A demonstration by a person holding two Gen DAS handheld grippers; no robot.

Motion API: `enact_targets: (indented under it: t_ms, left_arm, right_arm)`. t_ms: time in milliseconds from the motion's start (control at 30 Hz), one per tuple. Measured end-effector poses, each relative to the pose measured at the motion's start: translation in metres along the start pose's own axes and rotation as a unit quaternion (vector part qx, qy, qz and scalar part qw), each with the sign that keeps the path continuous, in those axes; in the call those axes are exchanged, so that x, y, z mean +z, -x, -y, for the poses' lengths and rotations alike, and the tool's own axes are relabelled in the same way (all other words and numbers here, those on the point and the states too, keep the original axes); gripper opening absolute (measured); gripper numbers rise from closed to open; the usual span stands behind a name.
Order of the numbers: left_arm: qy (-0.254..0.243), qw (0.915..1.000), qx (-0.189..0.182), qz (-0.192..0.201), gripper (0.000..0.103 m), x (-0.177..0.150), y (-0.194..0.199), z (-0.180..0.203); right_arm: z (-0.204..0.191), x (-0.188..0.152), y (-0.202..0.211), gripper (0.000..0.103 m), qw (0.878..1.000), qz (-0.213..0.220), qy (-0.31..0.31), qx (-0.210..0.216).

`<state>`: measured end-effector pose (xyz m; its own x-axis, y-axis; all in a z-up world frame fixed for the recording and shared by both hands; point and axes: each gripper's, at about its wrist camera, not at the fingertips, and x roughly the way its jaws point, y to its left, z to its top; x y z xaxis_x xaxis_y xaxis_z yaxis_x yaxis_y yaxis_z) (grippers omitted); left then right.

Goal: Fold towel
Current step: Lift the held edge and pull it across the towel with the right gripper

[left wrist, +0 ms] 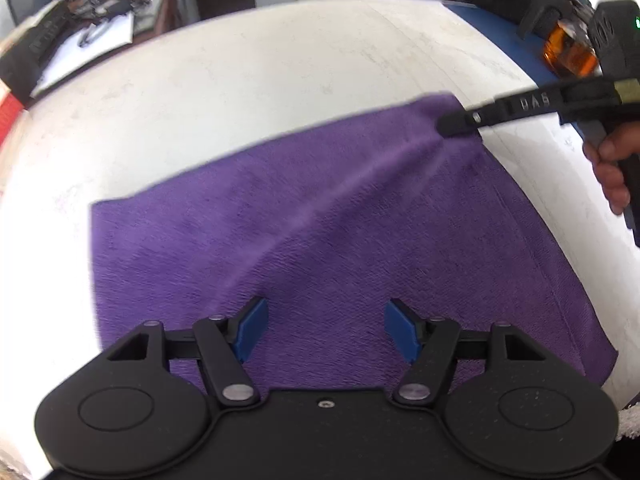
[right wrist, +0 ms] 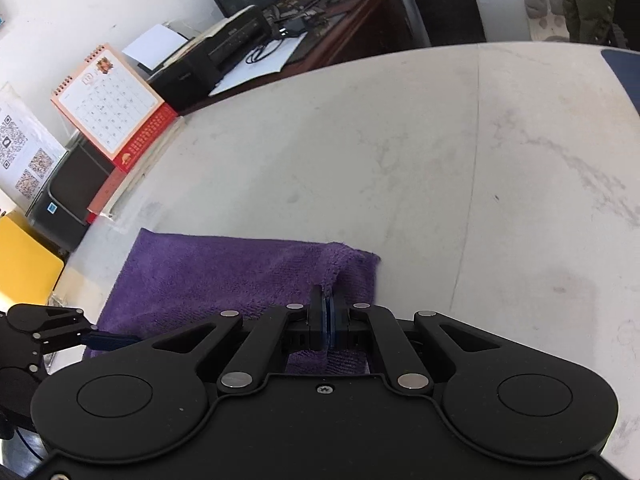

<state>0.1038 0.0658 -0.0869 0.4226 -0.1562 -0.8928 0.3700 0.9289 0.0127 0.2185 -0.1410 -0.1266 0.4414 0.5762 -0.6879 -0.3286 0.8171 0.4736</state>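
Your purple towel [left wrist: 320,240] is lying mostly flat on the white tabletop [left wrist: 200,92], and your right tongs [right wrist: 329,322] are pinched together on its far right corner, which is lifted a bit. Your left tongs [left wrist: 325,330] are spread apart over the near part of the towel with nothing between the pads. I'd get the left ones onto the other corner of that same edge before you carry anything over, so both corners travel together and the fold lands square. That diagonal ridge running across the cloth looks like tension, so ease off a bit. The towel's near edge is hidden under both tools, so I can't say how it's sitting.
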Motion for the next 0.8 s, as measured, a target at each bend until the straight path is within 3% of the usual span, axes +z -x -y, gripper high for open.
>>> enact_targets:
  t_ms: [67, 500, 567, 800]
  left_arm:
    - [0.005, 0.9998, 0.009, 0.018, 0.063, 0.008, 0.010, -0.009]
    - [0.008, 0.9956, 0.088, 0.031, 0.062, 0.040, -0.016, -0.075]
    - [0.009, 0.9944, 0.100, 0.034, 0.057, 0.045, -0.020, -0.085]
    - [0.034, 0.9935, 0.107, 0.019, 0.058, 0.039, -0.030, -0.105]
  right_arm:
    - [0.000, -0.001, 0.000, 0.002, 1.000, 0.001, -0.001, 0.000]
    - [-0.002, 0.001, 0.002, 0.002, 1.000, -0.005, 0.013, -0.008]
    - [-0.002, 0.001, 0.002, 0.002, 1.000, -0.005, 0.014, -0.009]
    - [-0.008, 0.003, 0.003, 0.002, 0.999, -0.006, 0.024, -0.020]
